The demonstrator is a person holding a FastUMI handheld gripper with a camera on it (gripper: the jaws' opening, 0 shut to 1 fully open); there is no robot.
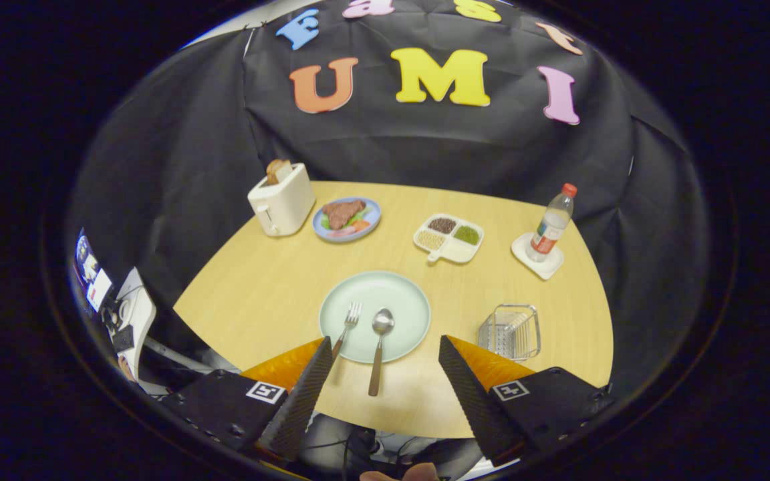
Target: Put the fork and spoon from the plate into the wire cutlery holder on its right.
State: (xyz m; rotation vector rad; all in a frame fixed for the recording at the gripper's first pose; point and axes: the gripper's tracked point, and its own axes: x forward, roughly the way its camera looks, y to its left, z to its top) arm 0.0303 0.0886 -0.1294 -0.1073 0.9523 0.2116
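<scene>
Wide-spread, the tool (pixel 385 347) holds nothing above the pale wood worktop (pixel 258 294); fork (pixel 347 327) and spoon (pixel 379 347) lie on the green plate (pixel 405 300), wire holder (pixel 510 332) to its right, black cloth behind.

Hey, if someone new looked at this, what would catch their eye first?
Probably the pale green plate just ahead of the open tool, with a fork and spoon lying side by side on it. Next, the wire holder to its right, and the toaster at the table's far side.
</scene>
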